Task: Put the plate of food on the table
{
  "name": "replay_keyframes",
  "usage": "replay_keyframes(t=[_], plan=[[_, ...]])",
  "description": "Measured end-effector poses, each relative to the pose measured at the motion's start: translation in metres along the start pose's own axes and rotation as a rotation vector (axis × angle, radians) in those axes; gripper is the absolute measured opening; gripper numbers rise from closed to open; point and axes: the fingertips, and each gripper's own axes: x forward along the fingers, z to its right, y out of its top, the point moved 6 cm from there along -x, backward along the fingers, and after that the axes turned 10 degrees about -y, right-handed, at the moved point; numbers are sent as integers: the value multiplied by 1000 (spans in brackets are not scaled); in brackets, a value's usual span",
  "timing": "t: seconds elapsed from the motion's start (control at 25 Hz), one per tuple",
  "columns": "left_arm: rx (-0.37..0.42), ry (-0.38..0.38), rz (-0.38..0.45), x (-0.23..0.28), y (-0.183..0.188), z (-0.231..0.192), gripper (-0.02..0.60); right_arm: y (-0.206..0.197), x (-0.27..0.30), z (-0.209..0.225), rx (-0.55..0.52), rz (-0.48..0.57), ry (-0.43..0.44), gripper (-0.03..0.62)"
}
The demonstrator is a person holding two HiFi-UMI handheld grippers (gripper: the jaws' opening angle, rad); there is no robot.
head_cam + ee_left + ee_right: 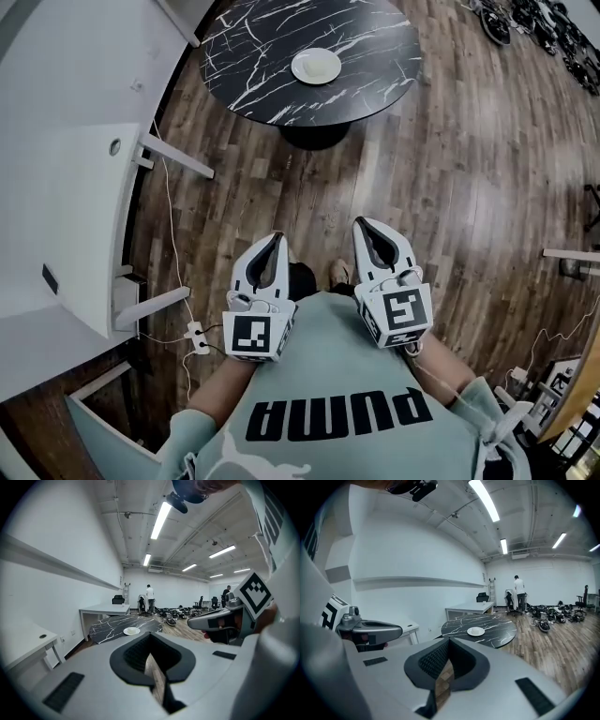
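1. The plate of food [316, 66] sits near the middle of the round black surface [248, 61] with white lines on it.
2. In the head view the plate is up at 12 o'clock, well apart from both grippers.
3. The left gripper [274, 246] is close to the person's green shirt [328, 375]. Its fingers are closed and hold nothing.
4. The right gripper [370, 234] is just beside it, at 3 o'clock. Its fingers are closed too, with nothing in them.
5. Both grippers point toward 12 o'clock, over the brown wood floor [459, 169].
6. A white desk [56, 187] is at 9 o'clock.
7. In the left gripper view the plate [131, 631] shows just above the closed fingers [140, 651], far off.
8. In the right gripper view the plate [476, 631] is at 1 o'clock from the fingers [436, 660].
9. A person in white [519, 592] stands far back in the room.
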Motion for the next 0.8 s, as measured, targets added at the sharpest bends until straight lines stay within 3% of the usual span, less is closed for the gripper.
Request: replay_keyframes(t=[0.8], plan=[[-8, 50, 27, -14, -6, 36, 6, -12, -35, 11, -37, 3, 36, 8]])
